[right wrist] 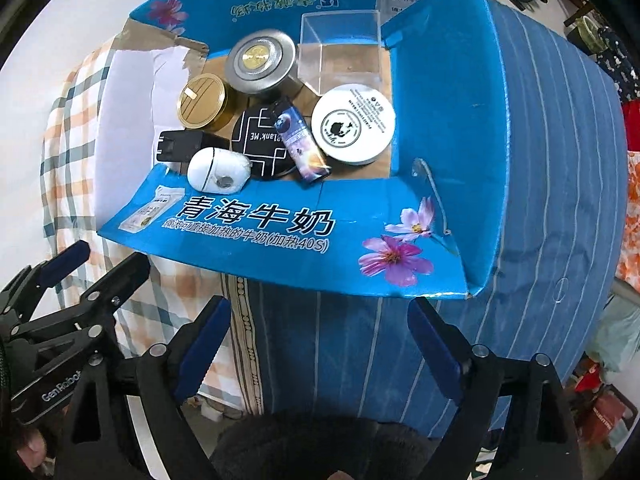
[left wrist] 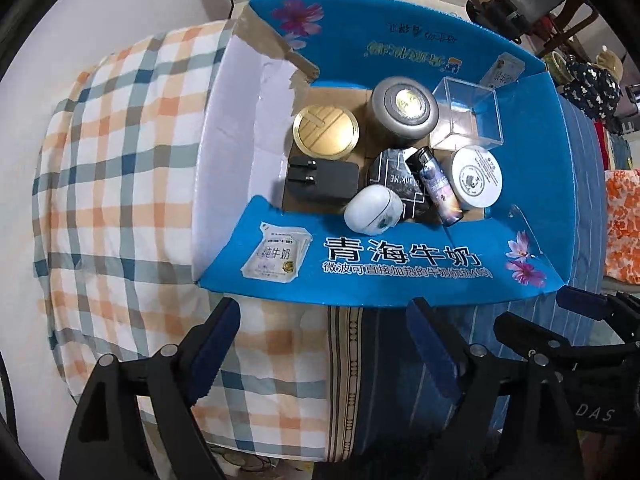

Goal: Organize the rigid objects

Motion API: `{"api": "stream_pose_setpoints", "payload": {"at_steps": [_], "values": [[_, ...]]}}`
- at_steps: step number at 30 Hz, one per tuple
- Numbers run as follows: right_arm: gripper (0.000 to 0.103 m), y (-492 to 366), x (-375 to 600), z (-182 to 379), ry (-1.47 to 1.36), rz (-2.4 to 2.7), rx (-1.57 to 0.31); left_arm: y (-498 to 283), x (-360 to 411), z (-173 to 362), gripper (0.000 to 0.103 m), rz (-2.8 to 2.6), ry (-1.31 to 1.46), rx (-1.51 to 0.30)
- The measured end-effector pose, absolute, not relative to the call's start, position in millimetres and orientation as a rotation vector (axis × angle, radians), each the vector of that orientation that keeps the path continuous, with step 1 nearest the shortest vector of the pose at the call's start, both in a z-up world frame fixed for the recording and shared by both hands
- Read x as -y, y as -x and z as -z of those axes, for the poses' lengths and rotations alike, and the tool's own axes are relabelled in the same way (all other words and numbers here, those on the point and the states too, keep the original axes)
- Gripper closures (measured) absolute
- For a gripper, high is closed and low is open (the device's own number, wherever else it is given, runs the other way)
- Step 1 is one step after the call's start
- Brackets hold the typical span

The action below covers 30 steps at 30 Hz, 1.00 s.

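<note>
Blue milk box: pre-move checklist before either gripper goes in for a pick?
1. Left gripper open and holding nothing: ok.
2. Right gripper open and holding nothing: ok.
3. Both grippers outside the blue milk box, short of its near flap: ok.
4. Box flaps folded out, contents exposed from above: ok.
5. Small patterned can lying free: not ok, it leans across the black round case.
6. White earbud case stable: cannot tell; it sits against the near flap.

"青海牛奶" on blue box (right wrist: 280,248); "Blank ME" on black disc (right wrist: 260,136).
</note>
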State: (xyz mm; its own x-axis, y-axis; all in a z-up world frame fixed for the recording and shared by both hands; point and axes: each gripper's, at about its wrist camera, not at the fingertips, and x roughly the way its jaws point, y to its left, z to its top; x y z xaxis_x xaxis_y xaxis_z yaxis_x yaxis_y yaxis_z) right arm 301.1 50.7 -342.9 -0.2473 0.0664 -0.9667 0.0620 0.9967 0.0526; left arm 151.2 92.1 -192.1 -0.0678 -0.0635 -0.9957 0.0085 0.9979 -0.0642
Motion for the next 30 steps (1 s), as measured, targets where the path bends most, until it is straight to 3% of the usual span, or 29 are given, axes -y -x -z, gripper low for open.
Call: {"api": "stream_pose_setpoints", "payload": {"at_steps": [10, 13, 30], "values": [[0.01, -302.5, -59.5, 348.8, -0.088, -0.004, -1.82, -154.1, -97.6, 203.2, 0.018, 0.031, 0.013, -1.659], [0.0, -301.7, -57.5, 346.3, -0.081, 0.002, -1.812, -154.0, -98.8, 199.9, 0.018, 0.028, 0.015, -1.655], [0.0, -293.6, -51.8, 323.6, -0.07, 0.015, -1.766, -144.4, -91.2, 182.6, 0.018, 0.033, -0.014, -1.614]]}}
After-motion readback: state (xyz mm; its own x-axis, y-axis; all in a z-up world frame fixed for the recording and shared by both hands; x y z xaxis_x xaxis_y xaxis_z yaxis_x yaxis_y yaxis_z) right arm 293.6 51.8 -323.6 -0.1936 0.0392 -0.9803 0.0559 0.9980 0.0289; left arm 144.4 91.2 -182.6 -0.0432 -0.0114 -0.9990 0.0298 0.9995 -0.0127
